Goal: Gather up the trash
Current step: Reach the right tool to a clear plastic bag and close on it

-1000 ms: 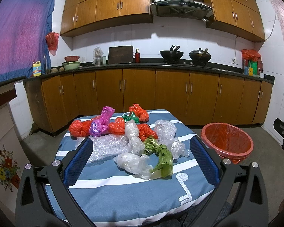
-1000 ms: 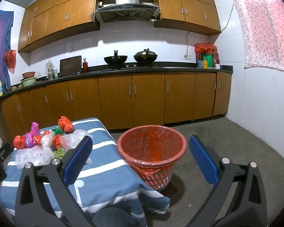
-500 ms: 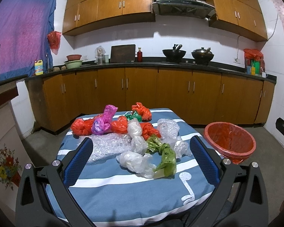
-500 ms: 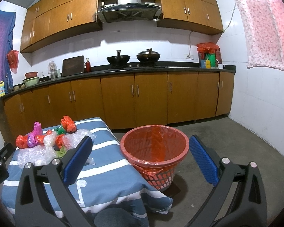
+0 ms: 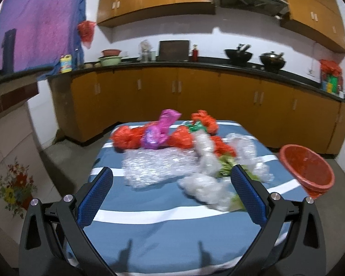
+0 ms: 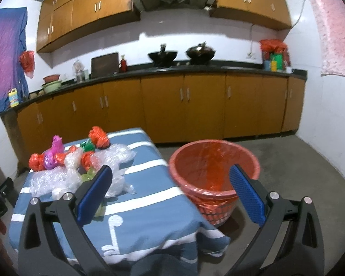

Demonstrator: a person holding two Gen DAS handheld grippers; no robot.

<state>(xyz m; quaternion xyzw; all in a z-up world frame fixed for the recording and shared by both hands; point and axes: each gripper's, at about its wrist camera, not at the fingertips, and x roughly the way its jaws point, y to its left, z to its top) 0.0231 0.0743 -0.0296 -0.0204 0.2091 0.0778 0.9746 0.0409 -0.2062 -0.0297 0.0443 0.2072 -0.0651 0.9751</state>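
Observation:
Several knotted plastic bags lie on a blue striped table (image 5: 149, 211): red bags (image 5: 126, 136), a purple bag (image 5: 161, 126), a bubble-wrap sheet (image 5: 154, 165), clear bags (image 5: 202, 184) and a green bag (image 5: 225, 168). The pile also shows in the right wrist view (image 6: 76, 163). A red trash basket (image 6: 214, 172) stands on the floor right of the table; it also shows in the left wrist view (image 5: 307, 168). My left gripper (image 5: 172, 195) is open and empty above the table's near side. My right gripper (image 6: 172, 193) is open and empty, between table edge and basket.
Wooden kitchen cabinets (image 5: 195, 101) and a dark counter with woks (image 6: 181, 54) run along the back wall. Concrete floor (image 6: 299, 161) lies right of the basket. A tiled ledge (image 5: 9, 124) stands left of the table.
My left gripper has moved forward and down over the table and turned left. My right gripper has moved closer to the table edge and basket. Both stay open.

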